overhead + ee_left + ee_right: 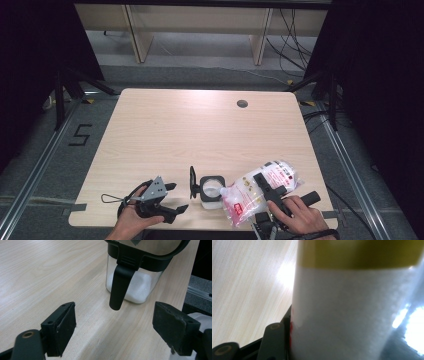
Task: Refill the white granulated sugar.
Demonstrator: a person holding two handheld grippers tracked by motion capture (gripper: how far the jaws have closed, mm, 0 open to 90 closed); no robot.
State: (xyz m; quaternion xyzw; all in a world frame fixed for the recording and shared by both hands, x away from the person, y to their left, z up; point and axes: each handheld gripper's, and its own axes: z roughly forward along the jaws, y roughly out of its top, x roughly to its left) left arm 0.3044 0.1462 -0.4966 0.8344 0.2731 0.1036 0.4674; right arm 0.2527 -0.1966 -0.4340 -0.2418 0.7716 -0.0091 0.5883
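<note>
High view shows the right gripper (264,186) pinching a bag (260,192), tilted toward the open jar (210,189) near the table's (200,130) front edge. Left gripper (172,197) waits spread. Jar is partly filled; pouring looks underway.

I see a pale wood-grain table (200,130) with a smooth satin sheen, a clear container (135,287) with matt black plastic lid, and a glossy plastic bag (260,192).
</note>
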